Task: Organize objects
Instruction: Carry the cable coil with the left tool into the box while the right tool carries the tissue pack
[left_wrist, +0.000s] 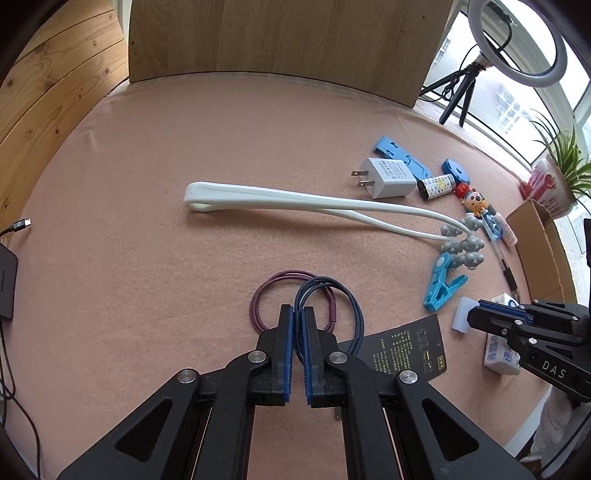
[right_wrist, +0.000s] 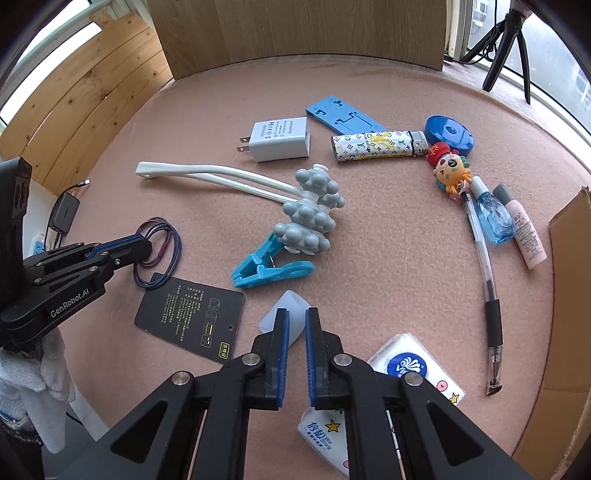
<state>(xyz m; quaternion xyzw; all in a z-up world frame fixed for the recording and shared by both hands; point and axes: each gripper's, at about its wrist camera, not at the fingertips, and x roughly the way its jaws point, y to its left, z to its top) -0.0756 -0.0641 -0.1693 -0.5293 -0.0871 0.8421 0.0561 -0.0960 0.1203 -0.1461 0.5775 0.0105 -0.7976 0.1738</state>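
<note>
Worktop (right_wrist: 369, 258) w/ pink felt cover. On it: white charger (right_wrist: 280, 140), grey-knobbed massager (right_wrist: 310, 214), blue clip (right_wrist: 269, 269), black card (right_wrist: 188, 317), 2 cable loops (left_wrist: 310, 306), lighter (right_wrist: 373, 146), pen (right_wrist: 484, 266), tissue pack (right_wrist: 410, 369).

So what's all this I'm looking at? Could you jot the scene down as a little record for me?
surface: pink felt mat
left gripper: shut on dark blue loop, which overlaps purple loop
right gripper: shut, tips at translucent white piece; grip unclear
mid-table: white massager, its rollers on the blue clip
near grippers: black card, tissue pack
right edge: cardboard box
</note>
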